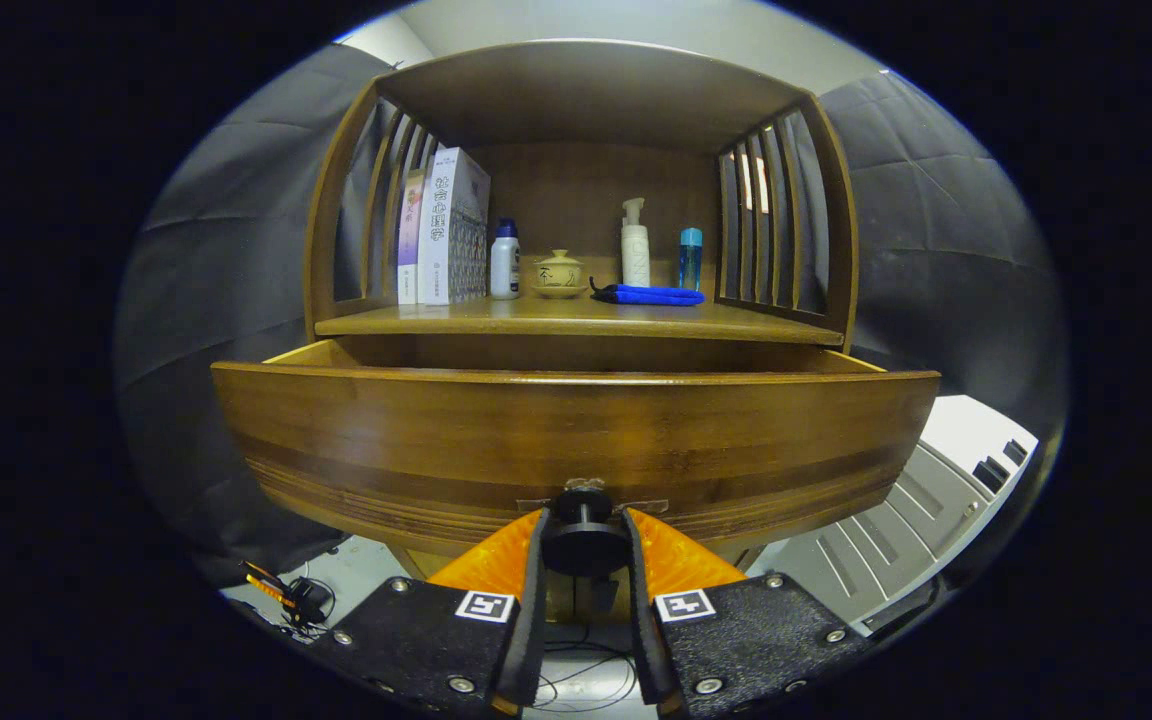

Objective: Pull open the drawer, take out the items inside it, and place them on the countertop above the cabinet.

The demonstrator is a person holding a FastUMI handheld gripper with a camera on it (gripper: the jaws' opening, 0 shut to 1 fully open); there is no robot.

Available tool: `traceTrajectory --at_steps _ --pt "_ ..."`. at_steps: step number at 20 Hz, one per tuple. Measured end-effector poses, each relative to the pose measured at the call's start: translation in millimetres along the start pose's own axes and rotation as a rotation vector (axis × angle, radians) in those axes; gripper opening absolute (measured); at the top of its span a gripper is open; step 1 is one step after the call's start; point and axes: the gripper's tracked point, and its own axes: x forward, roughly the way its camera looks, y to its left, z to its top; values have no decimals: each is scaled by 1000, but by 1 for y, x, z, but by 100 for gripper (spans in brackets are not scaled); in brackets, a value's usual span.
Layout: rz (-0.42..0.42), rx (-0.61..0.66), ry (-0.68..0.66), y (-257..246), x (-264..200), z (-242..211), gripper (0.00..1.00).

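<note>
The drawer (576,440) is seen pulled out from the cabinet (576,100), its front close ahead — the opening step is judged done or nearly so. The gripper (584,545) is clamped on the dark knob (584,540), jaws pressed to either side of it. The drawer's inside is hidden behind its front, so the items cannot be told. Books (441,230), bottles (635,245) and a blue cloth (651,294) are seen on the table (436,318) above — the taking out and placing are judged not yet started
</note>
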Motion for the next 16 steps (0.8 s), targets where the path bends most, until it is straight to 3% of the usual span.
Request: traceTrajectory --at_steps 11,16 --pt "-9 -57 14 1 -46 -23 37" --pt "-11 -41 20 3 -45 -25 39"
